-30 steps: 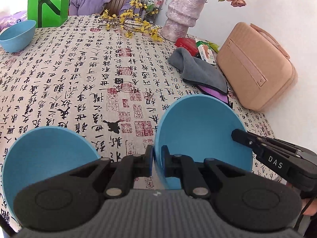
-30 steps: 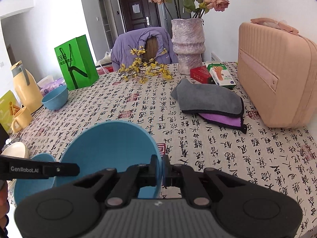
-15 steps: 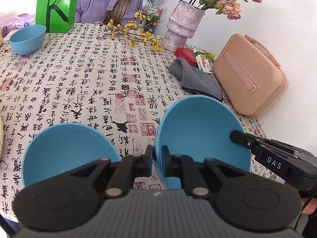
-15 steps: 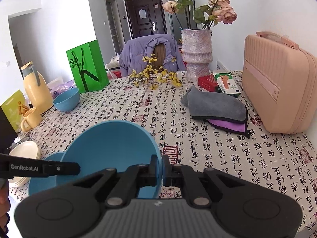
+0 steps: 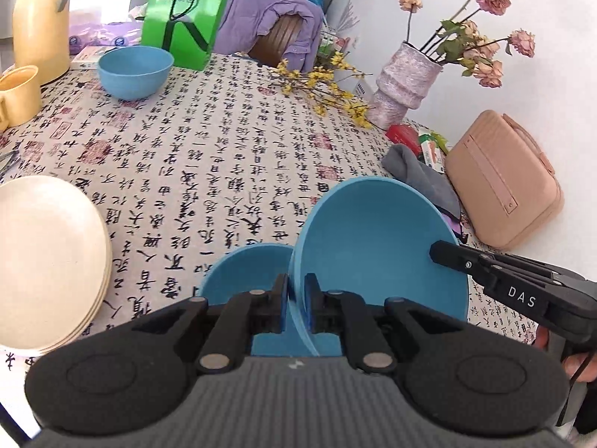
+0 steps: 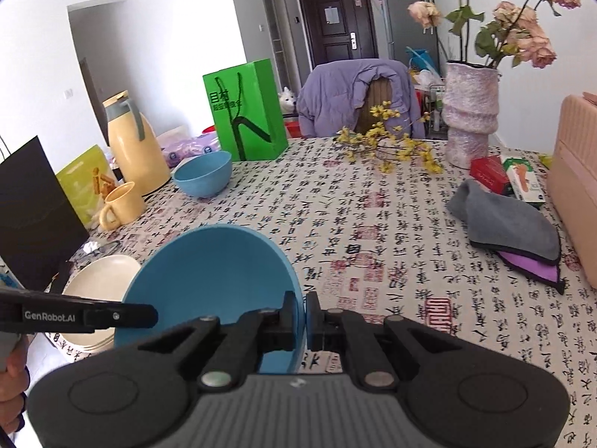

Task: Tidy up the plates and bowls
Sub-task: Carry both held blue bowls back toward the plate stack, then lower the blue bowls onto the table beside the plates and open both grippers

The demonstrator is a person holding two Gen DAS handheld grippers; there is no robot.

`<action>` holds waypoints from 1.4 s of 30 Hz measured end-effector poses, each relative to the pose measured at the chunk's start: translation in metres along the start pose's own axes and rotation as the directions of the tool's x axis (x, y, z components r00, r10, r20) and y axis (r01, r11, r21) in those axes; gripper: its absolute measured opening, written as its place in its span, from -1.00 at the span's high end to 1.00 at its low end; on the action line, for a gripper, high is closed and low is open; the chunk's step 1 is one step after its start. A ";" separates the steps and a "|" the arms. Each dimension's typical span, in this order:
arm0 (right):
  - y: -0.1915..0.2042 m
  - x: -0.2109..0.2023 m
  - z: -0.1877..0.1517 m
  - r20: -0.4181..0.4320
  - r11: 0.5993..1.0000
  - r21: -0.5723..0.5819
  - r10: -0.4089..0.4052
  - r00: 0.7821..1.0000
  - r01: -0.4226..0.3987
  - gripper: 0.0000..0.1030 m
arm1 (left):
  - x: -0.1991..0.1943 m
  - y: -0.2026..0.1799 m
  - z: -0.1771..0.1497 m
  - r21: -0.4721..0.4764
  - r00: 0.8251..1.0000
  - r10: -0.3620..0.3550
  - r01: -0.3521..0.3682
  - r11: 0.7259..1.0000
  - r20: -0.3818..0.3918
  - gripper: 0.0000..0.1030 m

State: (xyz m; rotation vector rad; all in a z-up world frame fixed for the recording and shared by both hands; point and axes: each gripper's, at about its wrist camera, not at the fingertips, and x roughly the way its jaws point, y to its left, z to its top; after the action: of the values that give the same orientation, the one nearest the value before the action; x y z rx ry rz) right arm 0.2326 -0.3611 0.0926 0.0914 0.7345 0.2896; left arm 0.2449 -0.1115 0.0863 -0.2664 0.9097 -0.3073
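Note:
Both grippers hold one blue bowl (image 5: 373,246) tilted above the table. My left gripper (image 5: 296,291) is shut on its left rim and my right gripper (image 5: 438,253) pinches the opposite rim. In the right wrist view the right gripper (image 6: 302,310) is shut on that bowl (image 6: 209,272), with the left gripper (image 6: 149,315) at its far side. A second blue bowl (image 5: 246,272) sits on the tablecloth, partly under the held one. A third blue bowl (image 5: 134,71) stands far off by the green bag. A stack of cream plates (image 5: 48,257) lies at the left.
A yellow thermos (image 6: 130,142) and a yellow mug (image 6: 121,205) stand at the far left, with a green bag (image 6: 246,112) behind. A vase (image 6: 470,112), a grey cloth (image 6: 507,220) and a pink case (image 5: 503,183) fill the right side. A yellow flower sprig (image 6: 388,145) lies mid-table.
Both grippers have carried the held bowl leftward and a little up, so it now partly overlaps the second bowl. The plate stack, mug and thermos have come into view.

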 end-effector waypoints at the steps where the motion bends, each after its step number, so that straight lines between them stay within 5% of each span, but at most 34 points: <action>1: 0.007 0.005 0.001 -0.010 1.000 -0.008 0.007 1.000 -0.007 0.90 | 0.000 0.008 0.000 -0.008 1.000 0.007 -0.007 1.000 -0.006 0.82; 12: 0.043 0.051 -0.007 -0.147 0.999 -0.042 0.024 0.989 -0.030 0.89 | 0.016 0.065 -0.011 -0.098 0.996 -0.005 -0.003 0.995 -0.088 0.83; 23: 0.040 0.061 -0.011 -0.156 1.000 -0.027 -0.011 0.988 0.007 0.76 | 0.026 0.081 -0.008 -0.102 0.995 -0.019 0.009 0.995 -0.096 0.68; 27: 0.039 0.055 -0.007 -0.110 0.998 -0.050 -0.036 0.993 0.031 0.55 | 0.018 0.083 -0.005 -0.072 0.997 -0.036 0.031 0.997 -0.069 0.53; 29: 0.042 0.050 -0.005 -0.074 0.997 -0.070 -0.050 0.996 0.045 0.51 | 0.010 0.081 -0.005 -0.013 0.999 -0.036 0.036 0.999 -0.027 0.19; 31: 0.049 0.039 -0.003 -0.005 0.993 -0.107 -0.052 0.999 0.051 0.19 | 0.004 0.079 -0.008 0.057 0.999 -0.044 0.043 0.997 0.015 -0.21; 33: 0.058 0.029 -0.003 0.057 0.989 -0.136 -0.044 0.997 0.051 -0.12 | -0.003 0.079 -0.013 0.115 0.998 -0.036 0.029 0.993 0.058 -0.25; 38: 0.091 0.012 -0.021 0.197 0.983 -0.179 -0.007 0.980 0.043 -0.52 | -0.021 0.098 -0.032 0.123 0.982 0.006 -0.031 0.992 0.191 -0.57; 42: 0.122 0.010 -0.048 0.261 0.977 -0.211 0.035 0.965 0.022 -0.61 | -0.041 0.126 -0.053 0.065 0.953 0.077 -0.100 0.993 0.291 -0.65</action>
State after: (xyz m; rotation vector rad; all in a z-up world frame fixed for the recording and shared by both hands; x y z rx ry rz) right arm 0.1791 -0.2424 0.0729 -0.0705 0.4350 0.3530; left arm 0.1975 0.0154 0.0411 -0.1897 0.6172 -0.2136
